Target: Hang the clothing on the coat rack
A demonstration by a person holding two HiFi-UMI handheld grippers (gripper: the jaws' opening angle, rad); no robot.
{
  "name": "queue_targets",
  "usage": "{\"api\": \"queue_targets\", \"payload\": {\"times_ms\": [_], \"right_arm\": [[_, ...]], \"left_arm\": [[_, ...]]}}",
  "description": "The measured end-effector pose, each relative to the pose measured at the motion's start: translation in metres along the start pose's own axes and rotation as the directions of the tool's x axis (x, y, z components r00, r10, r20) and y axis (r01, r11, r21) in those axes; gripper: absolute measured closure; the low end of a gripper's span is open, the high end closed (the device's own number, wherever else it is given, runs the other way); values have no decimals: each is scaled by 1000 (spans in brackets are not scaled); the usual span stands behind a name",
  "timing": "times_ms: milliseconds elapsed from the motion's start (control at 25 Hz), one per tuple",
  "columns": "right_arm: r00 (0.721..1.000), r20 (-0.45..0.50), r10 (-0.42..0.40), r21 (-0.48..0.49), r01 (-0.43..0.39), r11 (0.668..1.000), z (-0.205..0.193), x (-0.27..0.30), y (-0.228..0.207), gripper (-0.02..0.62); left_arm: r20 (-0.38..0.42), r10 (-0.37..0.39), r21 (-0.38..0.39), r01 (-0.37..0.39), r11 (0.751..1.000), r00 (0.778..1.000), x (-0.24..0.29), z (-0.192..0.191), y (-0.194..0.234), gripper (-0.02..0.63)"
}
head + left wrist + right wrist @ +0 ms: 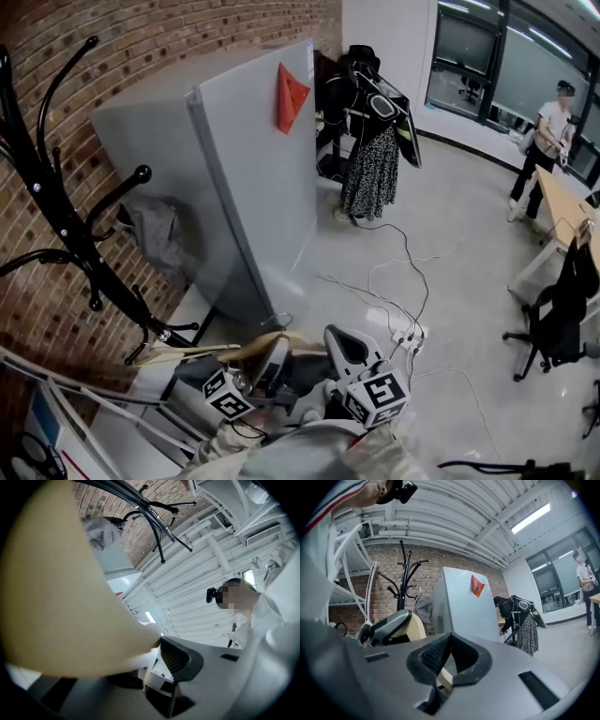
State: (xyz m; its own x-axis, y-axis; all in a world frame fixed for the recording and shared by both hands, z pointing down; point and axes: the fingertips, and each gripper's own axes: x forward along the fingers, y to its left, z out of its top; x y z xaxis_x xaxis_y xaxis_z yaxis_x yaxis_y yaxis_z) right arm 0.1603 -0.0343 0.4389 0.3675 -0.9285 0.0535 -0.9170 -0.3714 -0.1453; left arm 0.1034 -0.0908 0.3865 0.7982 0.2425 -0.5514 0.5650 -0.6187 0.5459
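Observation:
A black coat rack stands at the left against the brick wall. A grey garment hangs by it, also seen in the left gripper view and the right gripper view. A pale wooden hanger lies across both grippers, low in the head view. My left gripper is closed on its broad part, which fills the left gripper view as a blurred beige hanger touching the one visible pad. My right gripper is shut, with a thin strip of the hanger pinched between its pads.
A tall grey cabinet with a red tag stands right of the rack. Behind it a clothes stand holds a black jacket and a spotted dress. Cables and a power strip lie on the floor. A person stands by desks far right.

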Motion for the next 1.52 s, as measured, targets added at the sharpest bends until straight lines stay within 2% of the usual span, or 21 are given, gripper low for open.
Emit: {"api": "queue_targets", "payload": {"times_ms": [120, 240, 520, 720, 1080, 1520], "right_arm": [[999, -10, 53, 12, -53, 999, 0, 16, -7, 571], [990, -21, 142, 8, -142, 990, 4, 37, -11, 571], [946, -46, 321, -12, -322, 947, 16, 78, -18, 571], [896, -60, 439, -10, -440, 898, 12, 94, -13, 571], [810, -74, 581, 5, -583, 813, 7, 110, -4, 571], [663, -107, 741, 19, -744, 668, -2, 109, 45, 571]], "left_arm": [[25, 36, 22, -37, 999, 999, 5, 3, 8, 491], [69, 80, 60, -85, 995, 994, 10, 10, 19, 491], [191, 178, 153, -208, 966, 965, 16, 23, 38, 491], [267, 227, 187, -282, 941, 937, 15, 28, 46, 491], [364, 288, 242, -389, 889, 886, 10, 32, 46, 491], [496, 363, 286, -543, 789, 789, -29, 36, 22, 491]]}}
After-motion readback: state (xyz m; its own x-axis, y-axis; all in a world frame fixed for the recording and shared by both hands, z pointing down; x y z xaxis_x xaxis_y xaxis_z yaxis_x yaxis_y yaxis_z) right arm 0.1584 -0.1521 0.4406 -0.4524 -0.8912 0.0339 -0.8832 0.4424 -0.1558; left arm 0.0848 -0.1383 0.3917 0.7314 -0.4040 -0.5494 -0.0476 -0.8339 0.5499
